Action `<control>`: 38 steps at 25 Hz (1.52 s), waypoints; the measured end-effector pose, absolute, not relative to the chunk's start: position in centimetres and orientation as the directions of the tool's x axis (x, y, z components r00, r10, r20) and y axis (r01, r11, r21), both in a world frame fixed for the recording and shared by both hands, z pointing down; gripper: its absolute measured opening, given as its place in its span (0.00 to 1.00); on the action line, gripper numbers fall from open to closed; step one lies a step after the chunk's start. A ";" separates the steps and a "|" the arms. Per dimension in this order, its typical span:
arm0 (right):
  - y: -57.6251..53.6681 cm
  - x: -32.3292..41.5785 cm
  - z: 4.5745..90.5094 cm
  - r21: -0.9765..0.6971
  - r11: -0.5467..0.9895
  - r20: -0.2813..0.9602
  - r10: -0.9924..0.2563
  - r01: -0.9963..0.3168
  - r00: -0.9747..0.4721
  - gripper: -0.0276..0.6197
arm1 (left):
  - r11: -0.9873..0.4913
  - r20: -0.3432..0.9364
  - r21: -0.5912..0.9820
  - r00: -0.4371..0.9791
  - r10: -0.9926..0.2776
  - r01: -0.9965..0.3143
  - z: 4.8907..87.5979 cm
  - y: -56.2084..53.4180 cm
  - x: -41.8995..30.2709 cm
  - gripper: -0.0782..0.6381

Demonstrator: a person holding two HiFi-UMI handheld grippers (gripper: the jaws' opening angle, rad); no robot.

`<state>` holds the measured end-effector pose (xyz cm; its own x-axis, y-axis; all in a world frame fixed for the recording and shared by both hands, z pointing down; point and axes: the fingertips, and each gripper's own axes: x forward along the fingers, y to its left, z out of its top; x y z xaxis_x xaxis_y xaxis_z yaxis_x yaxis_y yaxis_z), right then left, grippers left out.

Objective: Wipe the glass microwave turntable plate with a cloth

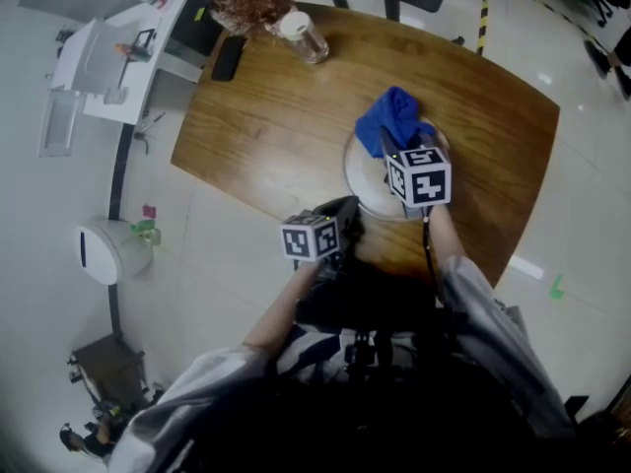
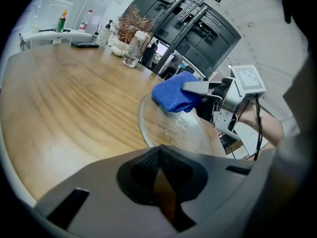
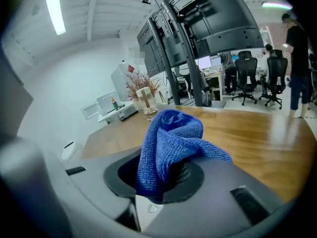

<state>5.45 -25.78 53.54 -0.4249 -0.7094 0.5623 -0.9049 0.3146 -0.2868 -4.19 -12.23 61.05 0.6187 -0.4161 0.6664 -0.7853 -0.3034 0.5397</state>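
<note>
— Table (image 1: 276,116) is seen w/ glass plate (image 1: 363,180) laid flat near its front edge. Nearer gripper?
— Right gripper (image 3: 159,185), clamped on blue cloth (image 3: 168,143), is held over plate's far rim; contact can't be told. Plate lies directly below, so a downward press is prob. needed. Left gripper (image 2: 161,182) is closed, empty, just beside near rim.

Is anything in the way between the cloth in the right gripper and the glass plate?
Nothing visible. The right gripper holds the blue cloth at the far side of the glass plate, whose surface is otherwise bare.
</note>
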 end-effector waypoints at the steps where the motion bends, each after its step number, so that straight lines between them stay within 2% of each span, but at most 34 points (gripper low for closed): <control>1: -25.2 5.2 53.7 -0.304 0.313 0.563 -0.703 -0.900 -0.434 0.17 | -0.306 0.667 0.539 0.619 -0.416 -0.785 61.1 -12.2 -4.2 0.10; 14: -13.7 1.9 57.2 -0.340 0.389 0.645 -0.567 -0.856 -0.513 0.17 | -0.300 0.665 0.556 0.631 -0.400 -0.775 61.3 -12.1 -4.4 0.10; 24: -13.7 2.7 56.3 -0.288 0.422 0.639 -0.584 -0.860 -0.501 0.17 | -0.307 0.667 0.549 0.628 -0.400 -0.778 61.4 -12.0 -4.3 0.10; 32: -21.8 10.0 53.6 -0.112 0.307 0.603 -0.735 -0.945 -0.310 0.17 | -0.262 0.647 0.578 0.630 -0.429 -0.773 61.1 -12.6 -4.5 0.10; 38: -27.1 15.1 52.5 -0.066 0.170 0.574 -0.800 -0.983 -0.177 0.17 | -0.262 0.649 0.568 0.620 -0.440 -0.780 61.1 -12.7 -4.6 0.10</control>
<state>15.12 -27.12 52.48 -0.1770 -0.7997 0.5737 -0.9832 0.1699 -0.0665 -4.58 -12.69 61.07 0.6205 -0.4402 0.6490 -0.7801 -0.2622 0.5680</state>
